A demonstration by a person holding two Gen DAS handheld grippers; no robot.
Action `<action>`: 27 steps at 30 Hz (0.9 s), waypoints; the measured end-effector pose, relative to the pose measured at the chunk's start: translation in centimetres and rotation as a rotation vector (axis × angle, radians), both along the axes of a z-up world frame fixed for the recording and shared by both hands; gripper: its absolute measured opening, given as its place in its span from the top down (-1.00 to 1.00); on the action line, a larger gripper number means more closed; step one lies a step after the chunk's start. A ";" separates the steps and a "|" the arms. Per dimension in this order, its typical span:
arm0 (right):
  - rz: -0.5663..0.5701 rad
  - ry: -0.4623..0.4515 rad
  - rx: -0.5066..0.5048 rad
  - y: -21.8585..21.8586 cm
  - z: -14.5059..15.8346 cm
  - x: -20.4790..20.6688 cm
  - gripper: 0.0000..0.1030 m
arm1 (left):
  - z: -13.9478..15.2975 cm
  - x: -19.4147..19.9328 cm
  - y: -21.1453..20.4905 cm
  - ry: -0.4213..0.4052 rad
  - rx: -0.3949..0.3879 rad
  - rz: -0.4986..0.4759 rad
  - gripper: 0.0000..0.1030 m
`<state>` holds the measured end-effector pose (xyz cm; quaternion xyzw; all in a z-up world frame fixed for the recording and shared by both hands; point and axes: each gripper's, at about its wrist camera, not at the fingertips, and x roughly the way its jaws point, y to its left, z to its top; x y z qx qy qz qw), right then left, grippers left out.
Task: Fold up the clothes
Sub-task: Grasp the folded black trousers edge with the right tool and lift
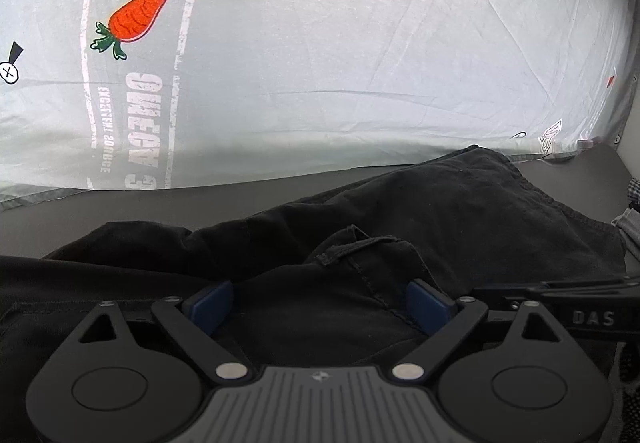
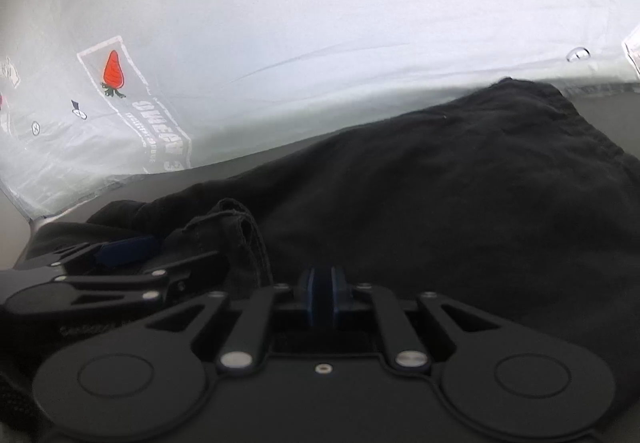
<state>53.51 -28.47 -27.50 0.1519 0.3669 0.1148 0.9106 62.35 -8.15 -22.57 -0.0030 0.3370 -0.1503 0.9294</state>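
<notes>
Black garment [image 1: 420,211], heavy cotton with a stitched seam and a belt-loop-like tab, lies bunched on a dark grey surface [image 1: 200,199] at the near edge of a pale grey-green sheet [image 1: 320,43]. Sheet carries a printed orange carrot [image 1: 140,13] inside a faded white stamp frame, far left in both views.

Left gripper [image 1: 320,307]: blue pads spread wide, one on each side of a fold of the garment near the seam. Fabric sits between the pads, but neither pad presses on it; nothing gripped.

Right gripper [image 2: 320,295]: blue pads drawn nearly together at the near edge of the garment. Whether cloth is pinched between them cannot be told; the fabric there is dark and blurred.

In the right wrist view the left gripper [image 2: 124,249] shows at near left, lying low over a crumpled hem of the garment [image 2: 440,183]. Bulk of the garment extends to the far right.
</notes>
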 end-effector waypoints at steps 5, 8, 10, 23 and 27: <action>-0.387 -0.007 0.189 -8.4 0.2 -6.7 0.13 | -0.2 0.1 -0.3 0.004 0.005 -0.032 -1.00; -0.539 -0.029 0.295 -12.4 -0.4 -9.2 0.03 | -0.4 -0.1 -0.4 -0.003 0.008 -0.038 -1.00; -0.580 -0.021 0.256 -13.5 -0.9 -9.1 -0.14 | -0.5 -0.2 -0.4 -0.008 0.009 -0.037 -1.00; -0.490 -0.127 0.566 -19.5 -3.1 -2.2 -0.54 | -0.7 -0.7 -0.5 -0.026 0.011 -0.043 -1.00; -0.444 -0.120 0.719 -20.5 -4.0 0.2 -0.45 | -0.7 -0.8 -0.5 -0.024 0.001 -0.047 -1.00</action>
